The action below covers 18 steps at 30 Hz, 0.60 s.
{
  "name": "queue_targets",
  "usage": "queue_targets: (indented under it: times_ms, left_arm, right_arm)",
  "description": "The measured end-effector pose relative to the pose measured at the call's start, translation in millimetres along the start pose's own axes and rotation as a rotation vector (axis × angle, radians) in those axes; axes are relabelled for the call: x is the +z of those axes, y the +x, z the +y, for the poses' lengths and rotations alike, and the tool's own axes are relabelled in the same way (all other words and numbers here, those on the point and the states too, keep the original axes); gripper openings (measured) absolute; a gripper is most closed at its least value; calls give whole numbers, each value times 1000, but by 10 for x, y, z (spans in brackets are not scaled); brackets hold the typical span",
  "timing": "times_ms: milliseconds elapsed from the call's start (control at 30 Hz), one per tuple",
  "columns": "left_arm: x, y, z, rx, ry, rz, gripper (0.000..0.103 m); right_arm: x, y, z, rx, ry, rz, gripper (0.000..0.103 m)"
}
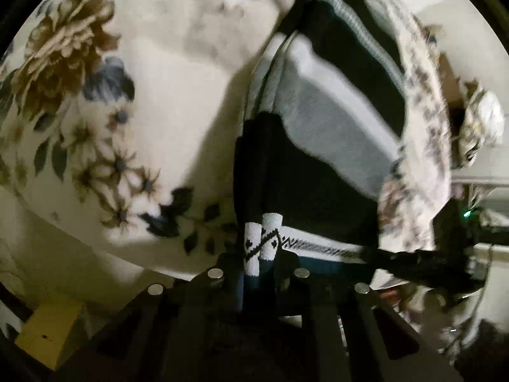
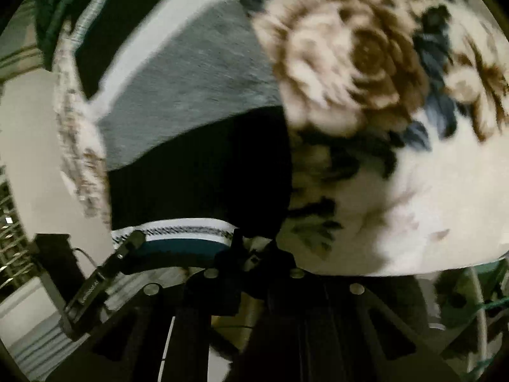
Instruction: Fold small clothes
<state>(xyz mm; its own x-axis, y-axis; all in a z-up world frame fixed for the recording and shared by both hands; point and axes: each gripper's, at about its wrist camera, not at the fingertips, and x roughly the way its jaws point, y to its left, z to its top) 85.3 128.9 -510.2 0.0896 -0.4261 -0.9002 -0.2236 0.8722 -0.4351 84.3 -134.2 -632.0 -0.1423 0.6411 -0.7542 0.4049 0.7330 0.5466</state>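
A small knit garment (image 1: 318, 121) with black, grey and white bands lies on a floral blanket (image 1: 159, 95). Its hem is white with a dark pattern above a teal band. My left gripper (image 1: 259, 248) is shut on one corner of the hem, with the patterned edge bunched between the fingers. In the right wrist view the garment (image 2: 191, 95) spreads up and to the left, and my right gripper (image 2: 251, 248) is shut on the hem's other corner. Each view also shows the other gripper's finger at the hem: the right one (image 1: 413, 258) and the left one (image 2: 127, 245).
The blanket (image 2: 413, 191) has large brown flowers and drops off at its edge close to the garment. A yellow block (image 1: 47, 328) sits at the lower left. A bundled patterned cloth (image 1: 480, 127) lies beyond the blanket's edge. Pale floor shows past it.
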Motion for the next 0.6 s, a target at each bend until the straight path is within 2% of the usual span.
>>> queue_targets:
  times_ms: [100,200,333,433,600]
  left_arm:
    - [125,-270,-11,-85,-46,-41,10]
    - [347,-472,-177,-162,-71,-105,10]
    - [799,-646,-436,-244,-64,-184,10]
    - [1213,-662,-653,-278,-43,-233,10]
    - [1971,-630,-1052,-312,12,-302,10]
  right_arm:
    - [13,-209,106,97,-6,-19,12]
    - [91,-515,280,175,-20,-62,12]
    - [295,-881,480,258,-11,-135,12]
    - [598,-1235,620,329,2,-197,12]
    - [1210,-1772,826,373,-11,-305,12]
